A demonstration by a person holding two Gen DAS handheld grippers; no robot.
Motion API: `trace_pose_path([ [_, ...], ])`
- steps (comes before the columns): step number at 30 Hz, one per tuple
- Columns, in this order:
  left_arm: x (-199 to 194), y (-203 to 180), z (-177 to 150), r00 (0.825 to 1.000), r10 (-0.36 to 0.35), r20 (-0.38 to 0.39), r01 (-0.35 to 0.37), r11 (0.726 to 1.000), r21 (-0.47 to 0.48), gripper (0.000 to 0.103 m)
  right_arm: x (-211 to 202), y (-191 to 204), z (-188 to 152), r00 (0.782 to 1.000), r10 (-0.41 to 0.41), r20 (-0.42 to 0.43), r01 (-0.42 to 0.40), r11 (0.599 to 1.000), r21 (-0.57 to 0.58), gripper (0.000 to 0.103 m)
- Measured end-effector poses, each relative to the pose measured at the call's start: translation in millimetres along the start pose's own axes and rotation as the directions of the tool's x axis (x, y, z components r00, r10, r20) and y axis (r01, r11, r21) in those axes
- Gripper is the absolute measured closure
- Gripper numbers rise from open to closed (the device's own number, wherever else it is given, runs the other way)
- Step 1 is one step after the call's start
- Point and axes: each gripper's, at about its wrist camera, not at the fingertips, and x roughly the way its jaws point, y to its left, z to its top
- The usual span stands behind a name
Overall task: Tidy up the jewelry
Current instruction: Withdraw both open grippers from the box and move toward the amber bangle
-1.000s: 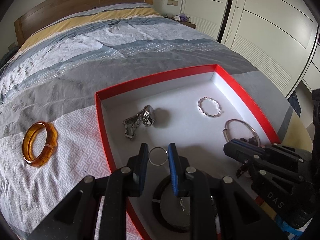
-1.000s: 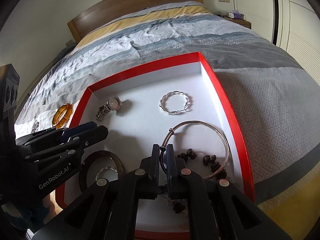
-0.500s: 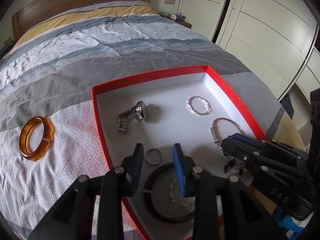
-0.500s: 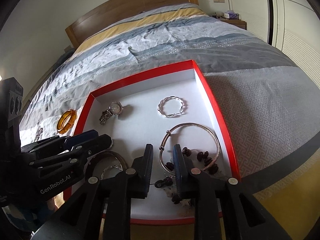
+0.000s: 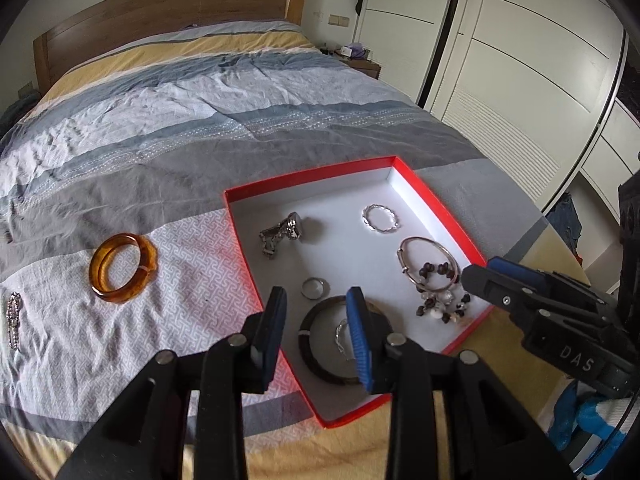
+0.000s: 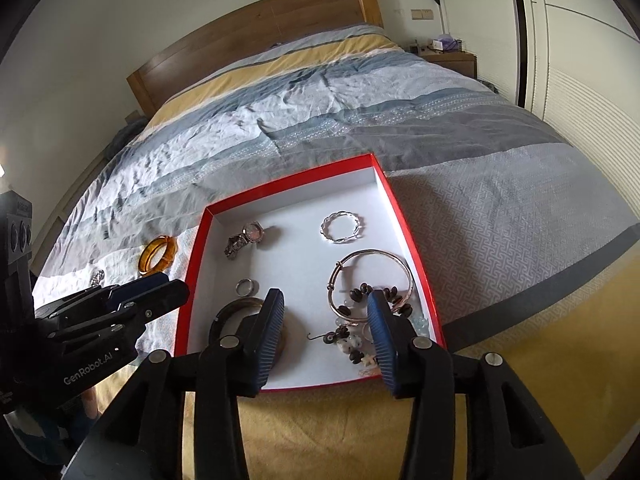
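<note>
A red box (image 5: pixel 236 232) (image 6: pixel 416 256) with a white floor lies on the bed. In it are a watch (image 5: pixel 282 232), a twisted silver bangle (image 5: pixel 380 219), a silver ring (image 5: pixel 315 287), a dark bangle (image 5: pixel 320 344), a thin silver bangle (image 5: pixel 428 258) and a dark bead bracelet (image 6: pixel 362 320). An amber bangle (image 5: pixel 122 267) (image 6: pixel 158 254) and a small chain piece (image 5: pixel 14 314) lie on the bedspread left of the box. My left gripper (image 5: pixel 316 320) is open and empty above the box's near left corner. My right gripper (image 6: pixel 326 326) is open and empty above the beads.
The striped bedspread (image 5: pixel 180 120) covers the bed up to a wooden headboard (image 5: pixel 160 12). White wardrobe doors (image 5: pixel 520 60) stand on the right, with a nightstand (image 6: pixel 448 54) by the wall. The bed's near edge is a yellow band (image 6: pixel 520 380).
Both grippers have opened and pulled back and up from the box. The right one let go of the bead bracelet, which now lies in the box. The left one released the silver ring.
</note>
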Motion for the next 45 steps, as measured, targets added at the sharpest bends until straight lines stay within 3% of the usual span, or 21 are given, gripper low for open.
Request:
trace_pose_path([
  [3,-21,3,-4,1.000,0.006,0.019,-0.006,1.000,-0.011,0.065,-14,8,-3,1.000,0.008,0.005,-0.008,1.000,-0.002,0.054],
  [18,-118,13,-39,0.995,0.061,0.078,-0.059,0.998,-0.030,0.064,-81,56,-26,0.999,0.037,0.023,-0.037,0.999,-0.026,0.037],
  [32,-183,24,-92,0.982,0.150,0.113,-0.142,0.987,-0.078,0.064,-122,96,-58,0.998,0.054,0.018,-0.052,0.996,-0.073,0.034],
  [45,-244,58,-132,0.956,0.237,0.173,-0.210,0.964,-0.164,0.064,-148,151,-86,0.998,0.056,0.006,-0.055,0.987,-0.149,0.034],
])
